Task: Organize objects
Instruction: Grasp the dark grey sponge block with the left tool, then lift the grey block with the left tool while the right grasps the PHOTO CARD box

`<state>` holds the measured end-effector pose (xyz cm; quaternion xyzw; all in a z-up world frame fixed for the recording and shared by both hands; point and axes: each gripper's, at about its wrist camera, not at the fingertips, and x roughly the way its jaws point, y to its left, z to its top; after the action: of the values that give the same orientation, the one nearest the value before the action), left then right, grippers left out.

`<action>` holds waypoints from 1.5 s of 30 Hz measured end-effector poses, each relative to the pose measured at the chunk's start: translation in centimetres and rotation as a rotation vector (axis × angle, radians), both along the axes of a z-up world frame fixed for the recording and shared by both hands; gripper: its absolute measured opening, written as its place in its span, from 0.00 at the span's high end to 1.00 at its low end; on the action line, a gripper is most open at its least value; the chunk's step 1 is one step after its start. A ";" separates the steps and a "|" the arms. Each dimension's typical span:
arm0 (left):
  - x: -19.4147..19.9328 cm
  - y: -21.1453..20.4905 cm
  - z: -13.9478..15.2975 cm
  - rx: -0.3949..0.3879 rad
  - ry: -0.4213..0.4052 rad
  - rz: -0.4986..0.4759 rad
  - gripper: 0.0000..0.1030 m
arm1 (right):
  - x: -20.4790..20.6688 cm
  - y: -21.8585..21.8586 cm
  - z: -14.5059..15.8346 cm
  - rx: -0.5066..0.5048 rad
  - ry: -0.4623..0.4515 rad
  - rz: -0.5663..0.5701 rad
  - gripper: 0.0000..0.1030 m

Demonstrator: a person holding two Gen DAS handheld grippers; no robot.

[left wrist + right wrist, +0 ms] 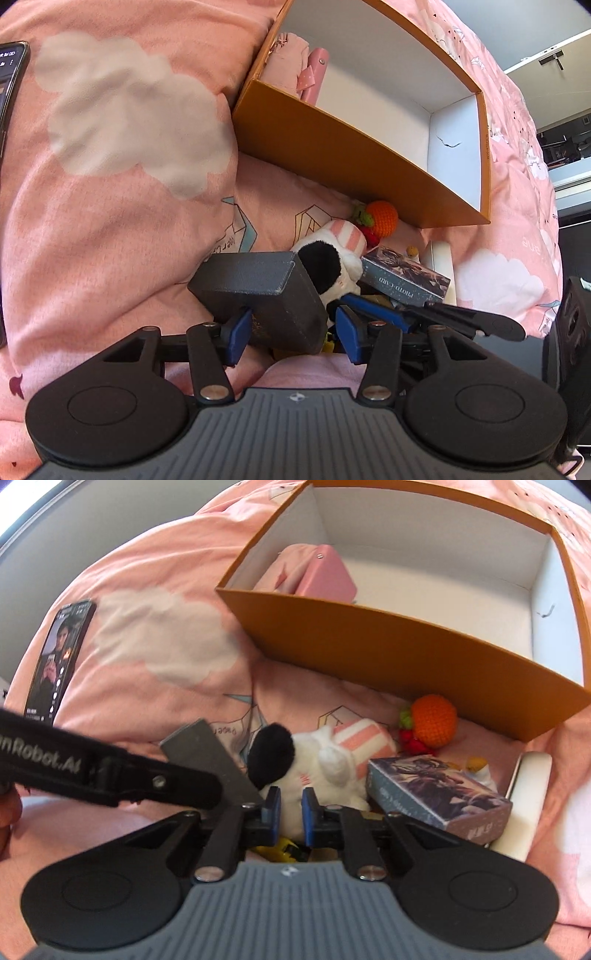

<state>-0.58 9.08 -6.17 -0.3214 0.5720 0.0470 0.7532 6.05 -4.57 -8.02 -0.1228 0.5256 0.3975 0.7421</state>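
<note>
My left gripper (291,332) has its blue pads on both sides of a dark grey box (266,291), which sits tilted on the pink bedding. My right gripper (290,814) is shut on the white body of a plush toy (325,764) with a black ear and a pink striped part. The plush also shows in the left wrist view (332,258), right of the grey box. An orange cardboard box (369,638) with a white inside lies beyond; it holds a pink case (325,572). The grey box (207,749) shows partly behind the left gripper's arm.
A crocheted orange toy (434,720) lies against the cardboard box. A photo-card box (439,794) lies right of the plush, on a white flat object (528,805). A phone (61,657) lies at the left on the pink quilt (155,635). Yellow bits lie under the grippers.
</note>
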 end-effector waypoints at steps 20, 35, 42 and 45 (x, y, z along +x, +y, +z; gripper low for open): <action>1.2 -0.8 -2.1 0.114 0.029 -0.048 0.47 | -1.4 0.0 0.9 0.044 0.052 0.052 0.92; 1.1 -2.2 1.2 0.226 -0.121 -0.177 0.57 | -0.7 -5.8 3.3 -0.050 -0.016 -0.150 0.67; 2.0 -2.2 3.2 0.251 -0.194 -0.195 0.57 | -0.1 -7.4 3.9 -0.076 -0.071 -0.227 0.60; 2.7 -2.3 3.6 0.256 -0.212 -0.211 0.57 | 0.4 -6.6 4.4 -0.134 -0.161 -0.169 0.58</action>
<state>2.14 6.73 -2.53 -0.1642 0.5092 0.0060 0.8448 6.42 -11.21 -3.65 -0.1590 0.4981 0.2862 0.8029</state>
